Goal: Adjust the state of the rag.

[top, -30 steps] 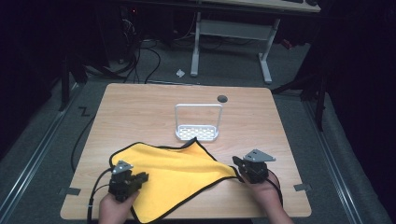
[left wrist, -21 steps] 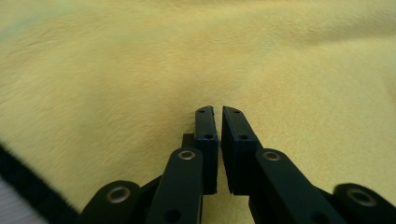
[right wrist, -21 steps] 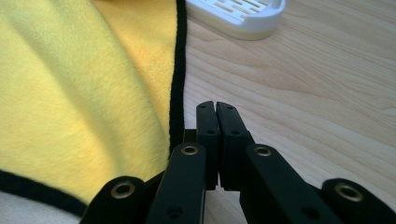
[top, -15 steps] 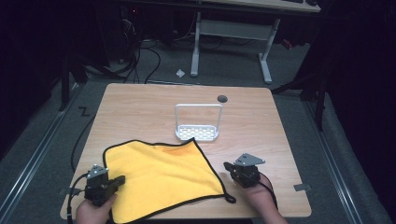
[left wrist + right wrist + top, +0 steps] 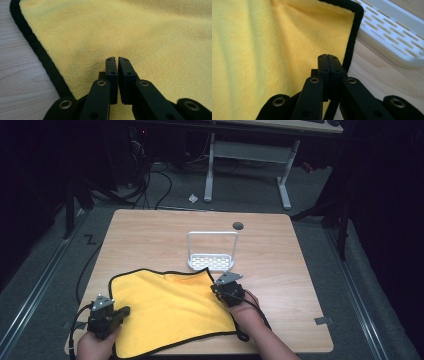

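Both grippers are spreading the yellow cloth flat. The left gripper has just been closing, nothing visibly pinched; the right gripper is closed beside the hem. Next likely calls for gripping corners to fold.

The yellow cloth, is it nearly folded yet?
Not yet. The yellow cloth lies spread flat on the table, one layer, no fold made. In hand: the left tool is shut at its near left edge and the right tool is shut by the far right corner. Left: every fold.
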Demonstrator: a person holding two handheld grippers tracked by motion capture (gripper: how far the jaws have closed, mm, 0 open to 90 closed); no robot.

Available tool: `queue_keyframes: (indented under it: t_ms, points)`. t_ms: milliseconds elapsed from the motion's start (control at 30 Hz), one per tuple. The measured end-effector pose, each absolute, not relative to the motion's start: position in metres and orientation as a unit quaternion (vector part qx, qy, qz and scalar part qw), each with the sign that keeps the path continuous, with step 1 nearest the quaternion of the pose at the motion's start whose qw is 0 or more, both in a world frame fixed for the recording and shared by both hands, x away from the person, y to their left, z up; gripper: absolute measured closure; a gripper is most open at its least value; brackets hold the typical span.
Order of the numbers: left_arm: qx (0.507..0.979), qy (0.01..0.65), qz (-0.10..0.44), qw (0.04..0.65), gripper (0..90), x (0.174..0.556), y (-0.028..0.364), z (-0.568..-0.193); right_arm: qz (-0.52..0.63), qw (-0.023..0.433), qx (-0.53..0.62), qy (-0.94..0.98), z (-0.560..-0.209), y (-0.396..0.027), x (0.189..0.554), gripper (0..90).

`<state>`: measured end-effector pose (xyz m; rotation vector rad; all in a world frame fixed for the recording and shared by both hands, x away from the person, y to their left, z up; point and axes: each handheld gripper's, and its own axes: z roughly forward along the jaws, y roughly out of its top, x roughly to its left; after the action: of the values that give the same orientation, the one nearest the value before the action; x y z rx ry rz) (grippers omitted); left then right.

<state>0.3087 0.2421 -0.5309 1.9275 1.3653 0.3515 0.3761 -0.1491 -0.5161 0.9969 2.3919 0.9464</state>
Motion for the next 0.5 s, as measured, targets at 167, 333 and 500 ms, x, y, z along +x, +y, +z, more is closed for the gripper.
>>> queue_keyframes:
  t_ms: [167, 333, 500]
  points:
    - [0.755, 0.526, 0.131, 0.369, 85.3, 0.308, 0.244, -0.531, 0.318, 0.191, 0.36, 0.856, -0.526, -0.149, 0.38, 90.0]
    - [0.763, 0.516, 0.119, 0.371, 84.6, 0.307, 0.238, -0.53, 0.314, 0.203, 0.37, 0.85, -0.527, -0.178, 0.36, 90.0]
    - [0.784, 0.478, 0.083, 0.386, 84.5, 0.303, 0.214, -0.531, 0.312, 0.211, 0.396, 0.837, -0.527, -0.22, 0.341, 90.0]
